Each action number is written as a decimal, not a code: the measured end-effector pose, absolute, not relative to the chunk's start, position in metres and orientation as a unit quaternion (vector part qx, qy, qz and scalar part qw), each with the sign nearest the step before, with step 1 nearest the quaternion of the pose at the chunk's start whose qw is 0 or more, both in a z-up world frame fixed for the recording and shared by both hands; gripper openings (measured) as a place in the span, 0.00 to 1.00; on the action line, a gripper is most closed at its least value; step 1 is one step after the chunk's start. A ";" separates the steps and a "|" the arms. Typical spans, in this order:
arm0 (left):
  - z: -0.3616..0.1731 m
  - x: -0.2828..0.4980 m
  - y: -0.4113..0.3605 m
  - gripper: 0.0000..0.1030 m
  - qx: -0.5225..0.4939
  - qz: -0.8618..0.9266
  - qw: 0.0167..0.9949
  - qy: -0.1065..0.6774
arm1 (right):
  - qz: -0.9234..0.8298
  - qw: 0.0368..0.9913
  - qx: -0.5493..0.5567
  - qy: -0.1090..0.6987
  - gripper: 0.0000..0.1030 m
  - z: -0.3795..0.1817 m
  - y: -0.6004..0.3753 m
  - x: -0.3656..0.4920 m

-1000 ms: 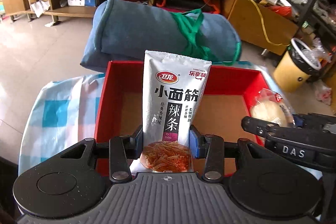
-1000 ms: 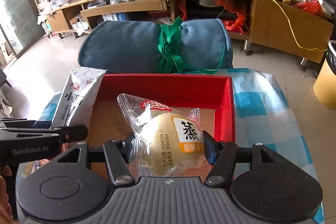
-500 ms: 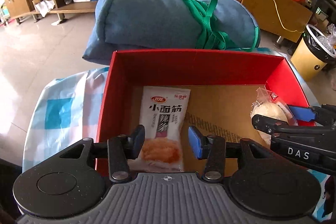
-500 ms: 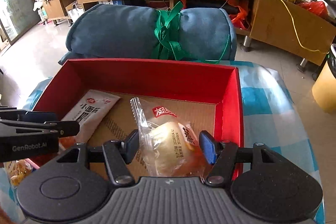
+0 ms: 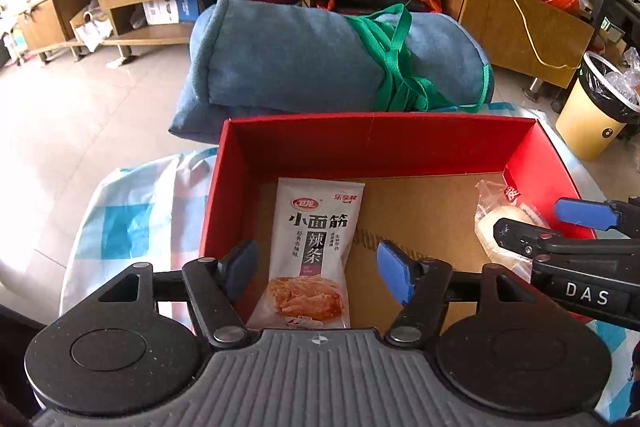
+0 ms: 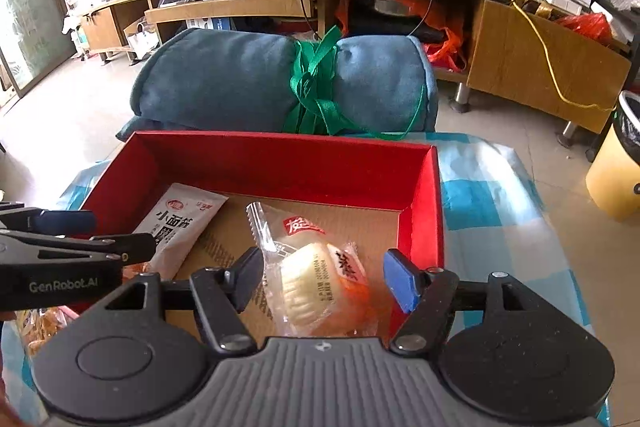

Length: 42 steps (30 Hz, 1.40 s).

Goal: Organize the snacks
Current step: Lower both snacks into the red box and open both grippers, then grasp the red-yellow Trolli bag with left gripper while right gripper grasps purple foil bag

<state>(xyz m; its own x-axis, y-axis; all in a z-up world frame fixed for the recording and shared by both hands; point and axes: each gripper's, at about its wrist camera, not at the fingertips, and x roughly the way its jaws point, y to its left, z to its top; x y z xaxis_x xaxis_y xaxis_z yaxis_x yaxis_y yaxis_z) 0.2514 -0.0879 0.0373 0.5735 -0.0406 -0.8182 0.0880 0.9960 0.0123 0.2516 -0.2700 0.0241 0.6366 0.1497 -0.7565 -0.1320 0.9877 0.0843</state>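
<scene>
Two snacks already lie on the cardboard floor of the red box (image 5: 376,143): the spicy gluten strip packet (image 5: 316,247) at its left, the wrapped steamed cake (image 6: 320,279) at its right. The left gripper (image 5: 320,267) has just been opening and its jaws stand wide, clear of the packet; the right gripper (image 6: 324,279) has also just been opening, pads off the cake. Another snack bag (image 6: 36,323) lies outside the box, so the task seems unfinished

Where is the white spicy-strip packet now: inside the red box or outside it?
Inside. The spicy-strip packet lies flat on the cardboard floor of the red box, near its left wall, with the open left gripper clear of it.
</scene>
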 end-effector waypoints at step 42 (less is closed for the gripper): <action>0.002 0.139 -0.066 0.75 0.028 -0.160 0.819 0.550 | 0.158 0.867 -0.019 0.473 0.65 0.026 -0.240 0.106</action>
